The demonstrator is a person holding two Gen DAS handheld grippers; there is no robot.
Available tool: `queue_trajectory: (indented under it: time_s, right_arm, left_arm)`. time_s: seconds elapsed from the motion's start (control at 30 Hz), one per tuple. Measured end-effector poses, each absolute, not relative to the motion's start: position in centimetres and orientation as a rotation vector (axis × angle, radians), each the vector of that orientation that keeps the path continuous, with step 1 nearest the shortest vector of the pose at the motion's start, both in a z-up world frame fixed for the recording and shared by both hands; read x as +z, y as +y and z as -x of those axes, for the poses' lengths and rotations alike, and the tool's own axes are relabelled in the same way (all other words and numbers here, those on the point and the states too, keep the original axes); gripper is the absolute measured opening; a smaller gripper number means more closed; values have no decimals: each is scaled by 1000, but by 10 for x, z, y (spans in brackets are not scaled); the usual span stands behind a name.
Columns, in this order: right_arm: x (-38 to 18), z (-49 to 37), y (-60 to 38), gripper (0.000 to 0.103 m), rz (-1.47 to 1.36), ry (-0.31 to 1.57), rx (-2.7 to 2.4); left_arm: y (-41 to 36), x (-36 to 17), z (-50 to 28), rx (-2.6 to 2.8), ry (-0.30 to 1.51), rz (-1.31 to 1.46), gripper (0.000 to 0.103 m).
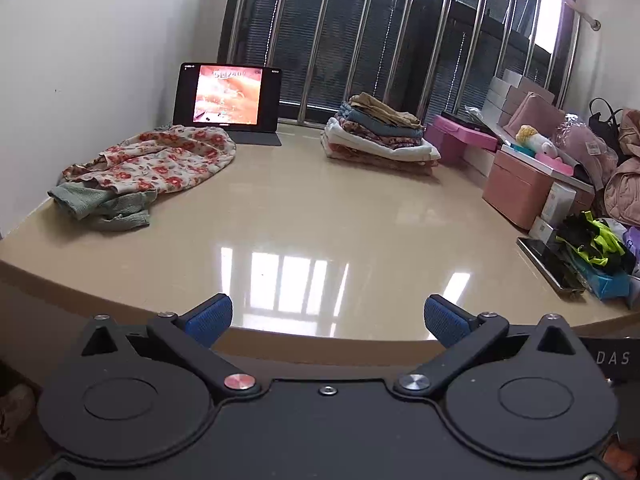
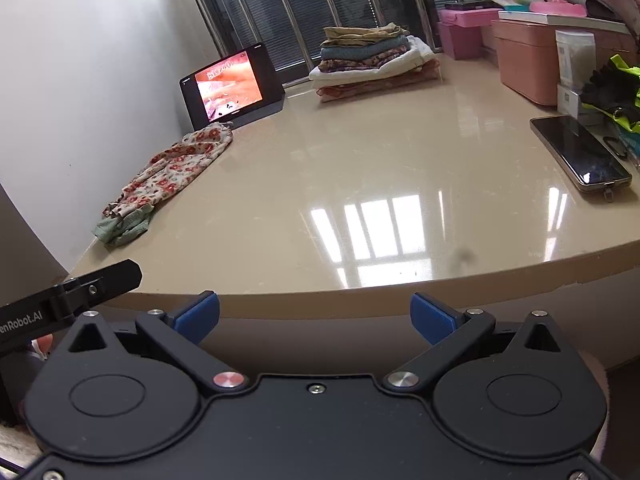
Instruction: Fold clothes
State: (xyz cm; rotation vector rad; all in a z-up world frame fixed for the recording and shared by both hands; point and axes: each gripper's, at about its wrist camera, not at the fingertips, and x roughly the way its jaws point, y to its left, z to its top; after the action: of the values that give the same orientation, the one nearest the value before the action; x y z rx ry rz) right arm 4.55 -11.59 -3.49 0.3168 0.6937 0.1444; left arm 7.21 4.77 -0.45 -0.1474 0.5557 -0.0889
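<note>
Both the left gripper (image 1: pixel 328 316) and right gripper (image 2: pixel 314 312) hover empty, jaws spread, at the lower frame edge. The crumpled red-flowered cream garment (image 1: pixel 160 160) lies upper left on the glossy beige table (image 1: pixel 320 216). Probably best: reach across, pinch two separate edges, drag it to the centre.

Right hand-held gripper (image 2: pixel 314 316) agape, floral garment (image 2: pixel 176 168) crumpled, folded stack (image 2: pixel 372 60)

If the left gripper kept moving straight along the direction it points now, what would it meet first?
Judging loosely, the left gripper, jaws open and empty at the near edge, would cross bare tabletop first. Farther on, roughly in line, sits the stack of folded clothes before the window bars; depth is unclear.
</note>
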Motion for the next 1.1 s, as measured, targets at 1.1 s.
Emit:
queue_trajectory:
  time_s: [1.1]
  right_arm:
    - [-32,-49,-106,103,-244,708,166]
  left_arm:
    - [54,-11,-72,-36,606,127,103]
